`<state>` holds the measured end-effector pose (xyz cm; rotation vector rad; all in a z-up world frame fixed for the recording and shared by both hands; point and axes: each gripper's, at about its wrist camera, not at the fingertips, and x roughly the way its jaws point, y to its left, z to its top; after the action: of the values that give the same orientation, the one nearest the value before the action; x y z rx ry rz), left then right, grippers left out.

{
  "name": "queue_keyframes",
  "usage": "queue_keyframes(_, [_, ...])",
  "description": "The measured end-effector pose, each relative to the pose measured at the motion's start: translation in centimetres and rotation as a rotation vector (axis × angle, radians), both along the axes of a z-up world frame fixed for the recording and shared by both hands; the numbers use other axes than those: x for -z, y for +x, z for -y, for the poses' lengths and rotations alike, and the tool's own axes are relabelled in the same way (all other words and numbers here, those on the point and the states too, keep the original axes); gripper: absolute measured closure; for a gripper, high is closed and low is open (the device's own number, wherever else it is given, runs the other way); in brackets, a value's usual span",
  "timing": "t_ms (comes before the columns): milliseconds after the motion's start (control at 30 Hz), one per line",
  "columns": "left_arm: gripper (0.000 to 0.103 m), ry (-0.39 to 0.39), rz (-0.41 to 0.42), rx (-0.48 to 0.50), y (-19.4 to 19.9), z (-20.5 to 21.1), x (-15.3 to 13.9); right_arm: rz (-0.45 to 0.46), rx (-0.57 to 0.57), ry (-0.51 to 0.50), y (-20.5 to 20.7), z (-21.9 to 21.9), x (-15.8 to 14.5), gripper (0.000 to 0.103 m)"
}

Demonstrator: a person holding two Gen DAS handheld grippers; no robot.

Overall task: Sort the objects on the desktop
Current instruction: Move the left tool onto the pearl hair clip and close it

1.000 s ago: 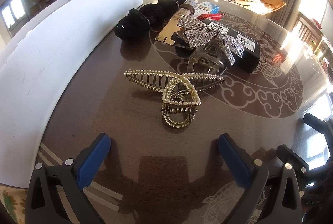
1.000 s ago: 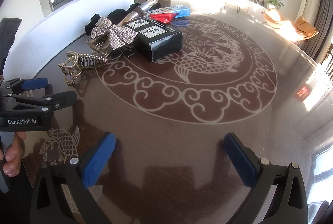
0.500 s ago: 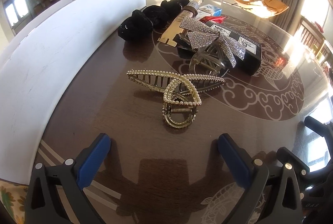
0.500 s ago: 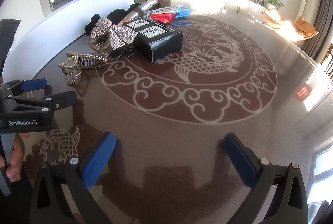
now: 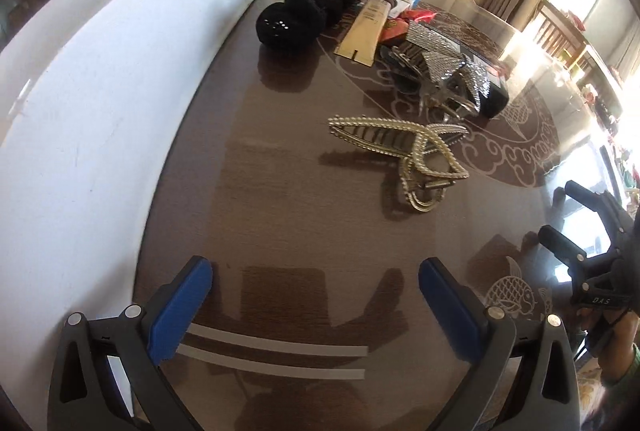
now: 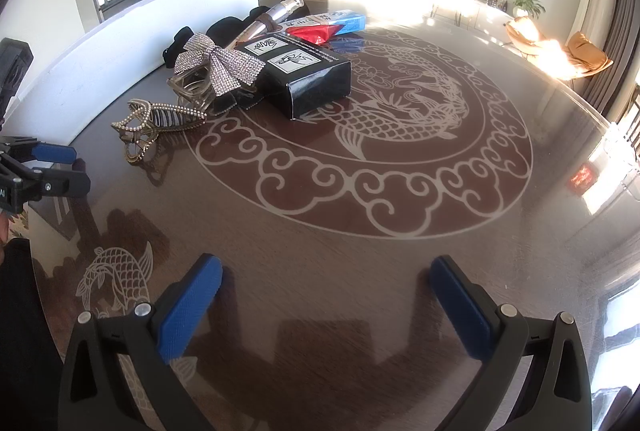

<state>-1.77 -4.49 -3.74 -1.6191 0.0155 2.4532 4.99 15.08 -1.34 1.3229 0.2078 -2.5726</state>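
Observation:
A gold pearl hair claw (image 5: 416,159) lies on the dark table, ahead and right of my open, empty left gripper (image 5: 316,287); it also shows in the right wrist view (image 6: 152,127). Behind it a rhinestone bow clip (image 5: 448,71) (image 6: 218,65) leans on a black box (image 6: 304,75). Black scrunchies (image 5: 304,15), a tan tube (image 5: 366,27), a red packet (image 6: 316,31) and a blue box (image 6: 340,21) lie further back. My right gripper (image 6: 326,289) is open and empty over bare table.
A white board (image 5: 100,91) stands along the table's left side. The table (image 6: 400,231) has a fish and cloud pattern. The right gripper shows at the right edge of the left wrist view (image 5: 592,231), the left gripper at the left edge of the right wrist view (image 6: 44,171).
My left gripper has swung left and tilted, so the pearl claw now sits to the right of centre. The right gripper has hardly moved. Both stay open.

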Motion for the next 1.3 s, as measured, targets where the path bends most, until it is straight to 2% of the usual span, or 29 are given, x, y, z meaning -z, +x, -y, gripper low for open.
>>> queue_keyframes(133, [0.0,0.009,-0.01,0.002,-0.6,-0.5,-0.2,0.0,0.0,0.0,0.0,0.0,0.0,0.0])
queue_keyframes(267, [0.0,0.101,-0.01,0.017,-1.5,-2.3,-0.6,0.0,0.0,0.0,0.0,0.0,0.0,0.0])
queue_keyframes(367, [0.0,0.123,-0.017,0.002,-2.2,-4.2,-0.7,0.0,0.0,0.0,0.0,0.0,0.0,0.0])
queue_keyframes(467, [0.0,0.078,-0.034,-0.029,-3.3,-5.7,-0.6,0.0,0.0,0.0,0.0,0.0,0.0,0.0])
queue_keyframes(667, [0.0,-0.08,-0.054,-0.025,-4.3,-8.4,0.1,0.001,0.0,-0.002,-0.1,0.0,0.0,0.0])
queue_keyframes(900, [0.0,-0.093,-0.089,-0.052,-5.1,-8.5,0.2,0.001,0.0,-0.002,-0.1,0.0,0.0,0.0])
queue_keyframes(967, [0.013,-0.092,-0.123,-0.052,-5.0,-8.3,-0.1,0.001,0.0,-0.002,-0.1,0.0,0.0,0.0])
queue_keyframes(1033, [0.054,-0.086,-0.151,-0.041,-4.5,-8.3,-0.5,0.001,0.0,-0.002,-0.1,0.0,0.0,0.0])
queue_keyframes(1067, [0.069,-0.087,-0.16,-0.028,-4.2,-8.0,-0.6,0.001,0.0,-0.002,-0.1,0.0,0.0,0.0])
queue_keyframes(1300, [0.071,-0.084,-0.199,-0.042,-2.3,-6.3,-0.4,0.001,0.0,-0.001,-0.1,0.0,0.0,0.0])
